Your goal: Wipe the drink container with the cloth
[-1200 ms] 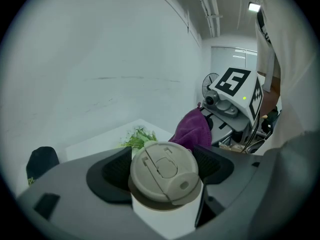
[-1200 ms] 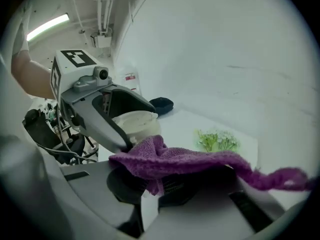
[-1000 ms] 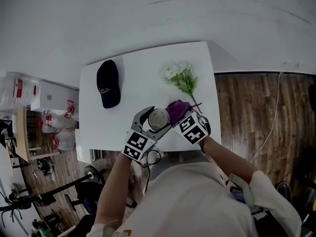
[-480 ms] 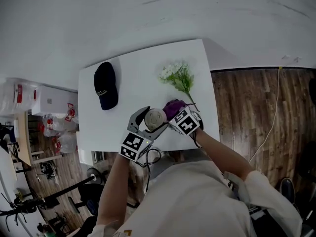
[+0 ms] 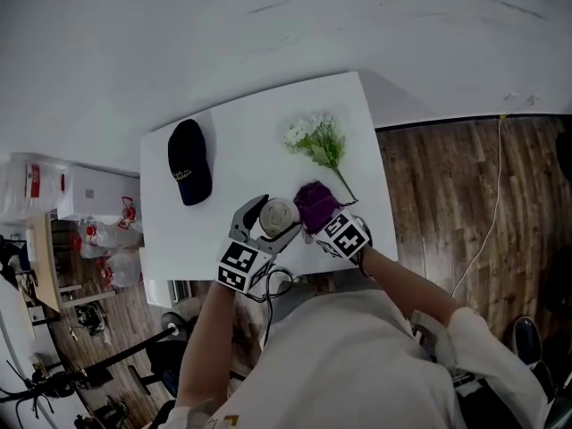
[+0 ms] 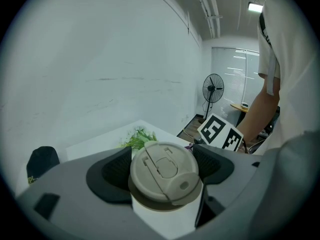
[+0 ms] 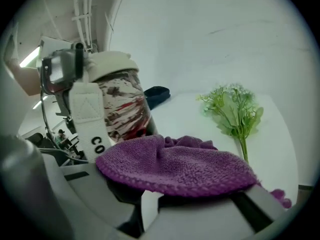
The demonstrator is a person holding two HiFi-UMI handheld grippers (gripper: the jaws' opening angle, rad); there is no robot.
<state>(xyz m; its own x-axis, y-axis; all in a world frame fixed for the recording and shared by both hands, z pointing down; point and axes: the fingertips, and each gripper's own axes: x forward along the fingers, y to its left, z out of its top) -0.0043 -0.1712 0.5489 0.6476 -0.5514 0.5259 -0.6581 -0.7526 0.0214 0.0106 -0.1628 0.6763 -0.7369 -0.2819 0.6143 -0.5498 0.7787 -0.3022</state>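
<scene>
White table (image 5: 241, 141) is bearing a cap (image 5: 189, 172) and flowers (image 5: 317, 139); left gripper (image 5: 271, 224) is clamping the cup (image 6: 162, 171) upright near the front edge, likely steadying it; right gripper (image 7: 190, 204) is pinching the cloth (image 5: 313, 200) just beside it.

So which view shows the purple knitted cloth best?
The right gripper view: the purple knitted cloth fills the foreground, draped over the jaws. The head view shows a small clump beside the beige-lidded cup; the left gripper view, almost nothing.
</scene>
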